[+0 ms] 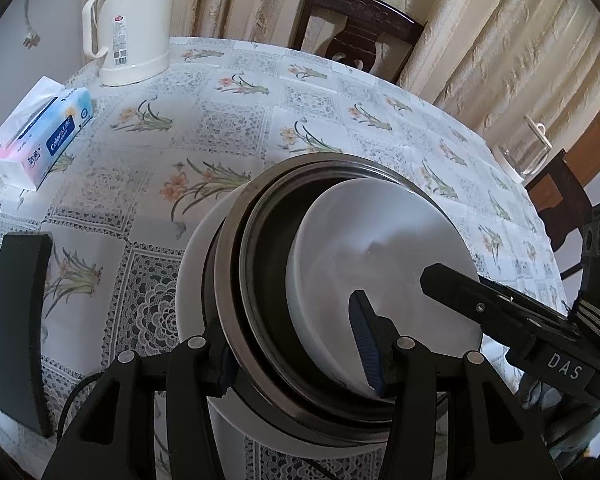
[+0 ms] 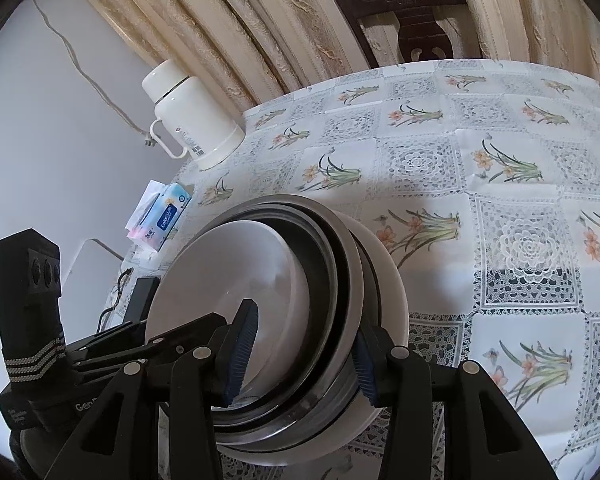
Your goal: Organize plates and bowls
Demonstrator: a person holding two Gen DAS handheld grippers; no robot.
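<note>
White ceramic and steel, already nested: a white bowl [image 1: 380,264] sits innermost, tilted inside a dark-lined steel bowl [image 1: 260,280], and that sits in a larger white bowl [image 1: 194,280] on the outside. The stack is over the near edge of the table [image 1: 228,120]; I can't tell whether it rests on the cloth or is being carried. Left gripper [image 1: 296,344] straddles the near rim of the stack, one blue pad inside the innermost bowl and the other outside against the steel wall, so it looks pinched on the rims, though contact on the outer pad is partly hidden. Right gripper [image 2: 304,356] does the same from the other side: left pad inside the white bowl, right pad against the outer white wall, jaws clamped across the layered rims. Judgement: nesting looks mostly done, three pieces in one pile; the innermost bowl is cocked and not seated flat, so levelling it is likely what's left, plus parking the stack somewhere. No loose plates or bowls visible elsewhere on the cloth. Further out: tissue pack [image 1: 40,136] at the left edge, white thermos jug [image 1: 134,24] at the far-left corner, dark chair [image 1: 356,36] behind the far edge, and a glass vessel [image 1: 528,156] at the right edge.
</note>
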